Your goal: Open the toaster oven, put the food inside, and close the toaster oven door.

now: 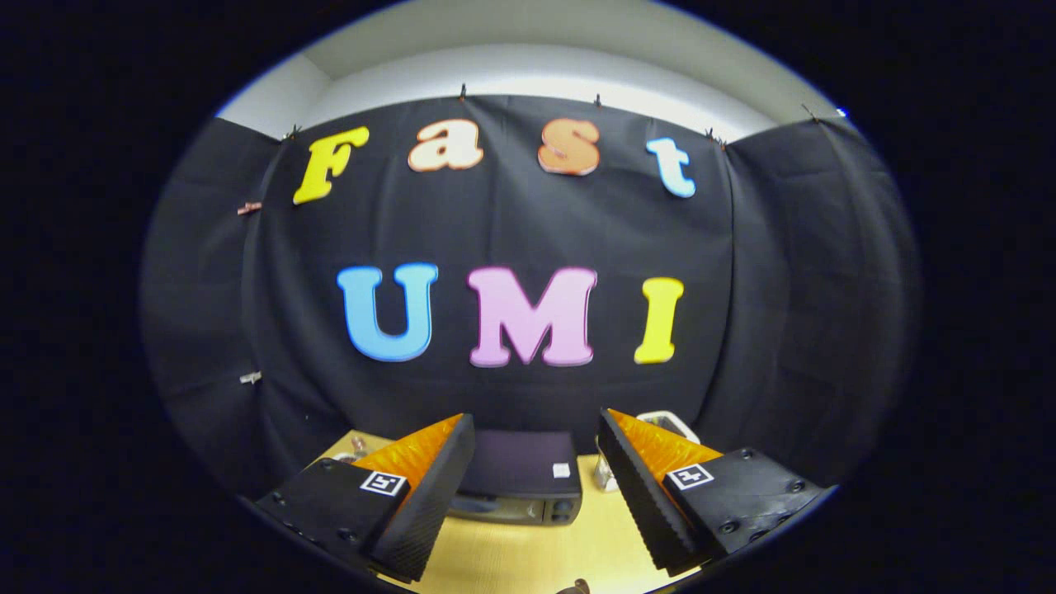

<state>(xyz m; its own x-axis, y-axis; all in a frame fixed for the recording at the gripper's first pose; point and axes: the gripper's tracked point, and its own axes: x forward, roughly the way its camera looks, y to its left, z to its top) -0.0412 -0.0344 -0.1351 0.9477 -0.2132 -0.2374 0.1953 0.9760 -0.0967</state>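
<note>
Two spread hand-held gripper (536,429) fingers frame the toaster oven (520,478) beyond them.

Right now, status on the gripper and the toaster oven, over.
Gripper open, holding nothing, high above the table. Toaster oven ahead between the fingers, door looks shut. White container beside the oven. Path to the door unobstructed.

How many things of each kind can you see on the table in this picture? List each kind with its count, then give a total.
Toaster oven, between the open gripper's fingers and beyond them: 1
Pale container behind one finger, kind unclear: 1
Small dark thing at the near table edge, mostly cut off: 1
Small item at the far corner, unclear: 1
Total: 4
</note>
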